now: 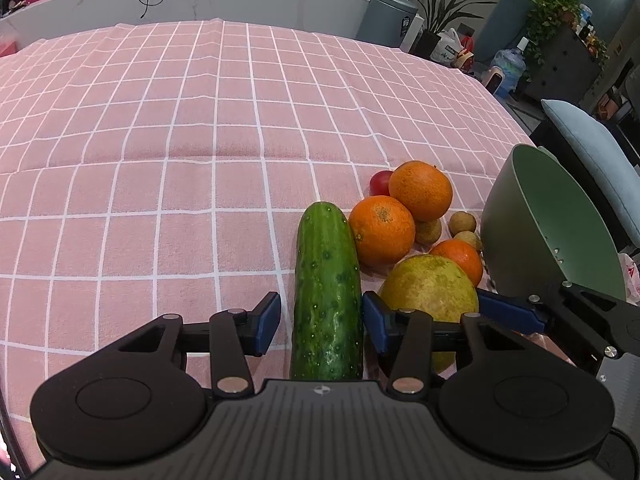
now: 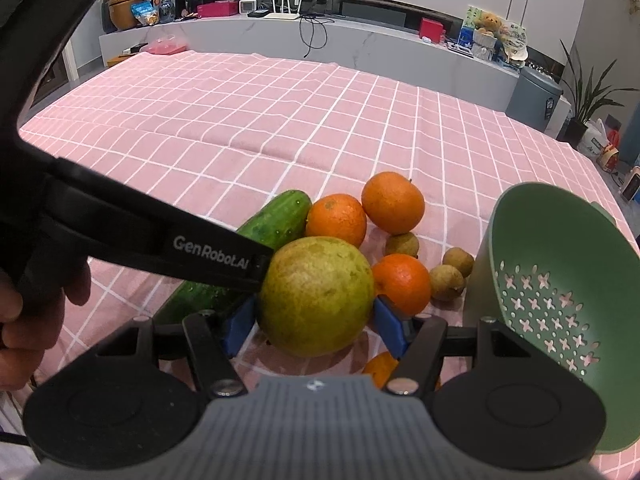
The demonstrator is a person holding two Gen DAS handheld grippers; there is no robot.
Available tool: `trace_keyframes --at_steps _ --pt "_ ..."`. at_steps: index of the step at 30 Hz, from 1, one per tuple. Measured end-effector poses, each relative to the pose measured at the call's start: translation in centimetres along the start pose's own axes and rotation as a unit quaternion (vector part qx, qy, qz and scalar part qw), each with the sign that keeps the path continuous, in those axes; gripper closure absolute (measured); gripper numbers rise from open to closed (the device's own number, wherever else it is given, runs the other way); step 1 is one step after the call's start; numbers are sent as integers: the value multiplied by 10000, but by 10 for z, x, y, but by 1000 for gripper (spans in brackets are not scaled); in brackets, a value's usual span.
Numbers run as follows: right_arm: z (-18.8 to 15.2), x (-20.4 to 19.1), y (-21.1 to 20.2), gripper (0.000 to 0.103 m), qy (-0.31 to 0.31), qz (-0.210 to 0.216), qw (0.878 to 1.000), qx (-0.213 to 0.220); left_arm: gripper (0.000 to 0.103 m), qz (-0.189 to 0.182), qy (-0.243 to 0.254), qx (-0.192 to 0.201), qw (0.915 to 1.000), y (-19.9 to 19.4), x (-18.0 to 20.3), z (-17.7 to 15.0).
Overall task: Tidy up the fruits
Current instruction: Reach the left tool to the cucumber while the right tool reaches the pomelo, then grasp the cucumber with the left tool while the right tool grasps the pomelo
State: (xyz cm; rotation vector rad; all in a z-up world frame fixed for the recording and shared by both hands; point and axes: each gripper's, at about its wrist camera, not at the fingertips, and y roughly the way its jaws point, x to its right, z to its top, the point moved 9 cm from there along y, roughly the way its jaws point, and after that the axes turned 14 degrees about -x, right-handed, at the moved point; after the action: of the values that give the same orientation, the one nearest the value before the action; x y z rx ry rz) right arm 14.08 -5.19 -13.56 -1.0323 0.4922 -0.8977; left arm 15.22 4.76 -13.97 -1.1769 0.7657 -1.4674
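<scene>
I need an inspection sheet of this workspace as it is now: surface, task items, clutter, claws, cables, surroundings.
Surface: pink checked tablecloth, creased.
Task items: long green cucumber, large yellow-green round fruit, three oranges, small brown round fruits, small red fruit, green perforated plastic colander tipped on its side.
Clutter: nothing seen.
Claws: left claw open around cucumber; right claw open around yellow-green fruit.
Cables: black cable on rear counter.
Surroundings: grey bin, potted plants.

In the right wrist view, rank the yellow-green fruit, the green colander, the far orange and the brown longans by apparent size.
1. green colander
2. yellow-green fruit, though it is nearest the camera
3. far orange
4. brown longans, all alike
</scene>
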Motion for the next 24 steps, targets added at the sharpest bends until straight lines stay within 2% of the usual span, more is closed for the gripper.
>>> trace_keyframes --at_steps 2,5,6,16,24 --pt "0 0 0 42 -3 4 10000 16 48 5 4 8 10000 1 0 1" --pt "0 -1 -1 42 -6 4 10000 47 60 -125 14 4 9999 1 1 0" --pt "-1 -1 -1 42 -16 -3 10000 56 61 -164 10 -1 9999 1 2 0" --pt "-3 -2 -14 43 -100 79 9998 181 62 23 77 198 9998 -12 6 -4" --pt "0 3 -40 43 -93 104 9990 428 62 157 2 564 9983 -40 9 -6"
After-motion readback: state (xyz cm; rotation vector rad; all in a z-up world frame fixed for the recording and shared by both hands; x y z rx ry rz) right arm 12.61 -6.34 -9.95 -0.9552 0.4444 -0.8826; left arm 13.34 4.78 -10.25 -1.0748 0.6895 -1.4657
